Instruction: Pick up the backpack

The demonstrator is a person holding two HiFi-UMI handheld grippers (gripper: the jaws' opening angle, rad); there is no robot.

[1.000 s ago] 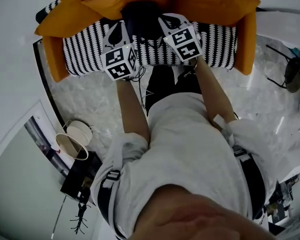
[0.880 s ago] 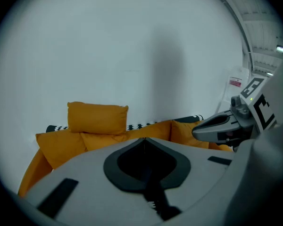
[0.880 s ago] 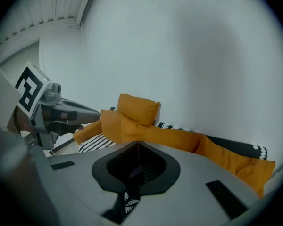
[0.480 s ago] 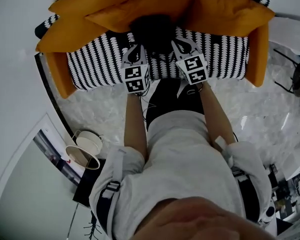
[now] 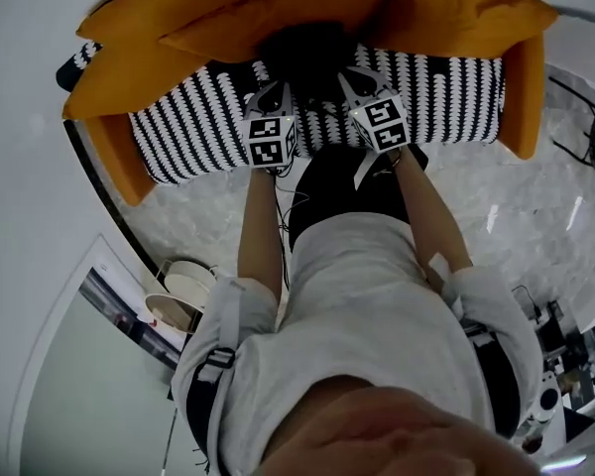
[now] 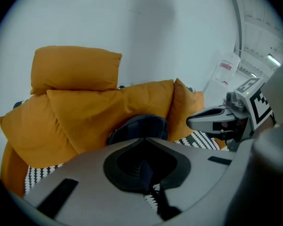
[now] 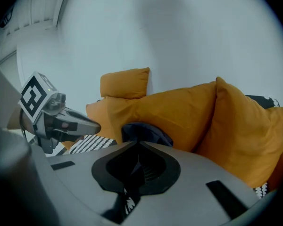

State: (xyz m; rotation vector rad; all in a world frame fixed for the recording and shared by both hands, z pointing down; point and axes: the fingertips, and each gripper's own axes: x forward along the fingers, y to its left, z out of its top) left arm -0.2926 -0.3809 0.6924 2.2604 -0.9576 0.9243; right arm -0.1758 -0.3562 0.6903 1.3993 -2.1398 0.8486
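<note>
Navy backpack (image 5: 312, 53) sits against the orange cushions (image 5: 446, 13), just beyond and between the two grippers. The left gripper (image 5: 271, 92) and right gripper (image 5: 355, 75) are both pressed together, empty and about equally near.

Soft, even, bright light fills every view, with no hard shadows. Only a faint grey patch of shade lies high on the white wall (image 6: 151, 13). Pale streaks of glare show on the glossy floor (image 5: 531, 201) at the right. Both gripper views bow strongly and darken to black at the corners. Up close, the left gripper (image 6: 142, 139) and right gripper (image 7: 139, 143) look soft, and the orange cushions (image 7: 179, 109) beyond are sharper.
</note>
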